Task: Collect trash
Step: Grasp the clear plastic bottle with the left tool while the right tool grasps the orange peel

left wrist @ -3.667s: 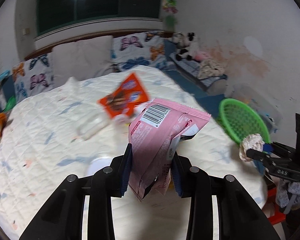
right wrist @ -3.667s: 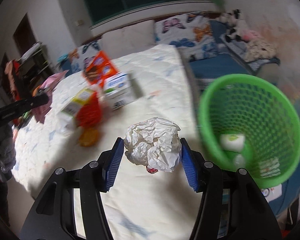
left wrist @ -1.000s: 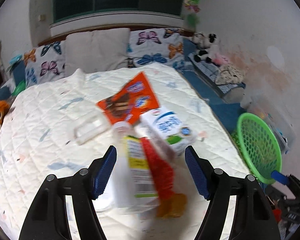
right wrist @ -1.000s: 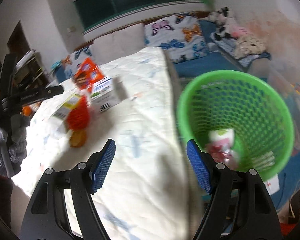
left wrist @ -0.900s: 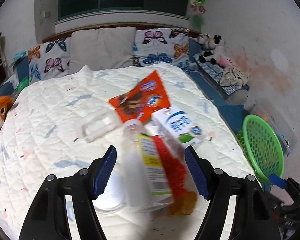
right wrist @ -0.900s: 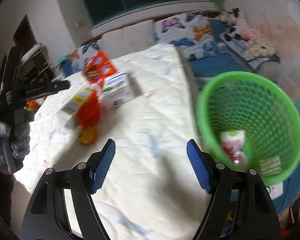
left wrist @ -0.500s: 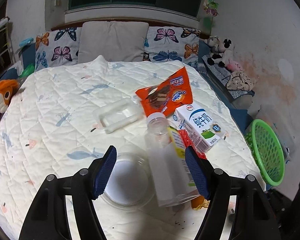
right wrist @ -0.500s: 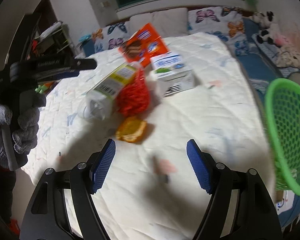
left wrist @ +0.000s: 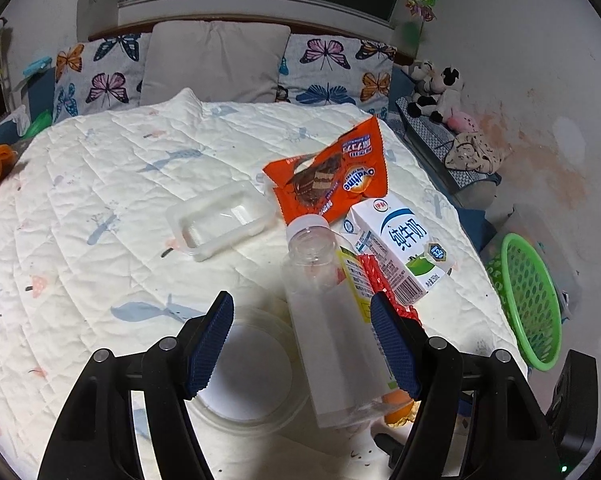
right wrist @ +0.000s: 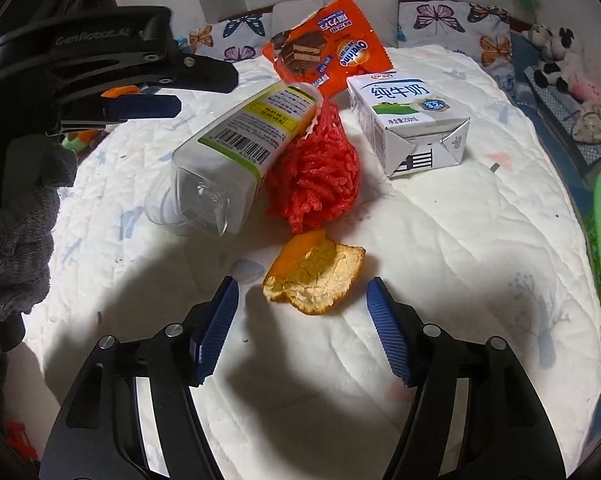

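In the left wrist view my left gripper (left wrist: 300, 304) hangs open over a clear plastic bottle (left wrist: 328, 320) lying on the white quilt; the bottle shows between the fingers and the left pad stands apart from it. My right gripper (right wrist: 302, 292) has its jaws closing, with a piece of orange peel (right wrist: 314, 276) between and just ahead of the tips, untouched. Behind the peel lie a red net (right wrist: 316, 172), a milk carton (right wrist: 408, 120) and an orange snack wrapper (right wrist: 328, 44). The green basket (left wrist: 528, 300) stands beside the bed at the right.
A clear plastic tray (left wrist: 220, 220) and a round clear lid (left wrist: 244, 368) lie left of the bottle. Pillows and soft toys line the far side. A gloved hand (right wrist: 20, 220) holds the left gripper at the right wrist view's left. The bed edge drops off toward the basket.
The pink packet and paper ball once held are gone. My right gripper swung left from the basket to the orange peel and its jaws narrowed. My left gripper came lower over the bottle.
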`<state>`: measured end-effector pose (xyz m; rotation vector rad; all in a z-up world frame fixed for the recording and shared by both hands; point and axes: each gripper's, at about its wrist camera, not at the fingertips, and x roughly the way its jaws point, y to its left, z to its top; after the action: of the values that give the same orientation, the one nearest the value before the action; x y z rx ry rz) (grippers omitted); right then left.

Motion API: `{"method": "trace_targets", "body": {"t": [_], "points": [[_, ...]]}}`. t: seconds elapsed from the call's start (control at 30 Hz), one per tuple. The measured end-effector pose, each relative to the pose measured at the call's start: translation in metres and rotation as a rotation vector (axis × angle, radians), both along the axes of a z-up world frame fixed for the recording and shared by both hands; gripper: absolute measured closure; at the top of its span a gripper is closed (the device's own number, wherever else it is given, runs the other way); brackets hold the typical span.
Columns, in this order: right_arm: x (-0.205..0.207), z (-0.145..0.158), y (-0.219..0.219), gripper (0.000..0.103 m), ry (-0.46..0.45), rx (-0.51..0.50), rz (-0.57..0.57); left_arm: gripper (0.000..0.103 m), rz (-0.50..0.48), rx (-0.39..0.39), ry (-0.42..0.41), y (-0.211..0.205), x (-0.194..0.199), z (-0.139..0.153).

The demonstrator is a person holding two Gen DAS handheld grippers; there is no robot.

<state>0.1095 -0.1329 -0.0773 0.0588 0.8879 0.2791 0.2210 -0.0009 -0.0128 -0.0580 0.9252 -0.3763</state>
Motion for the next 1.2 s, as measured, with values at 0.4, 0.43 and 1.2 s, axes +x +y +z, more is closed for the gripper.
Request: {"method": "trace_targets", "body": {"t": [0.4,0.43,1.2], "points": [[-0.007,0.006,-0.014,0.063,-0.020,-0.012,-0.014,0.034,-0.023,-0.070,0.090,-0.006,0.023,-0.021],[-0.009,0.008,-0.017,0.063,-0.022,-0.004,-0.018,0.034,-0.025,-0.081,0.096,-0.006,0.025,-0.022],[-0.022,0.022,-0.052,0.063,-0.036,0.071,-0.073,0.040,-0.068,-0.241,0.284,-0.018,0.068,-0.059]]}}
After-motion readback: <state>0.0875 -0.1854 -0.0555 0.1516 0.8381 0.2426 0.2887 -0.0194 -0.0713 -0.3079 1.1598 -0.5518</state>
